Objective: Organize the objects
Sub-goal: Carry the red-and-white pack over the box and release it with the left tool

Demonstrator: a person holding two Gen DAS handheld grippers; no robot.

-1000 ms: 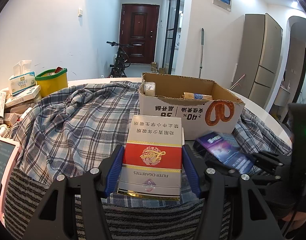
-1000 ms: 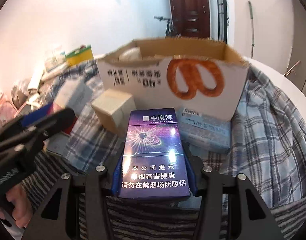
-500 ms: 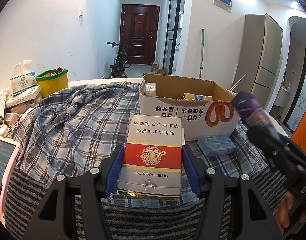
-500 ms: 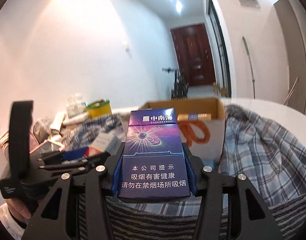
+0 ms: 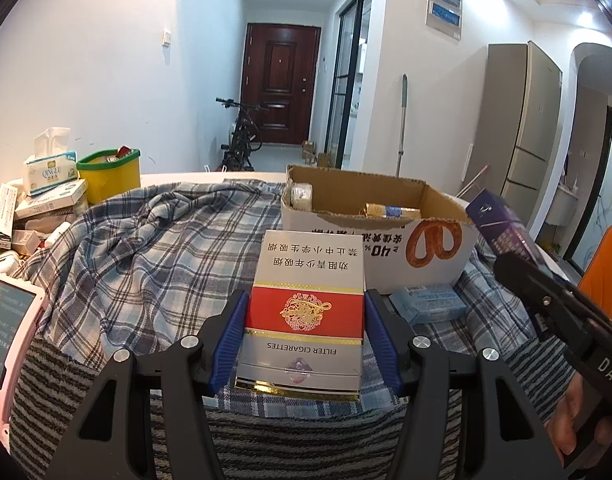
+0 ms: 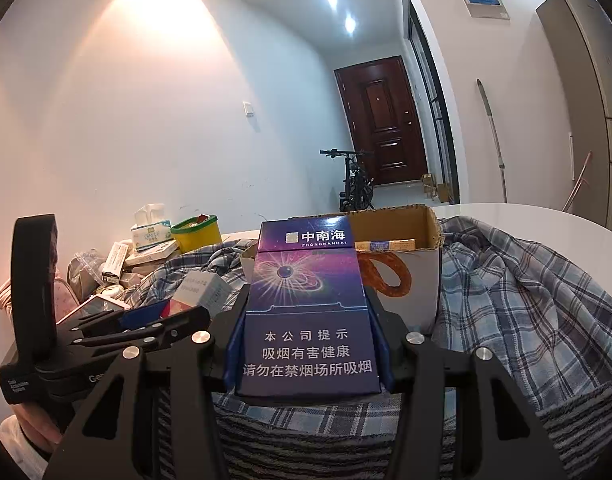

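Right gripper point(image 6: 308, 320) is now carrying its purple cigarette pack point(image 6: 306, 304) up off the plaid cloth point(image 5: 153, 256) and it's hanging level with the cardboard box point(image 5: 386, 224) rim, pads clamped on both sides. Left gripper point(image 5: 303, 328) is staying put, squeezing the red and white pack point(image 5: 306, 308) in front of the box. I'm thinking the move is bringing purple over the opening before loosening, keeping it flat so it's not catching the torn edge
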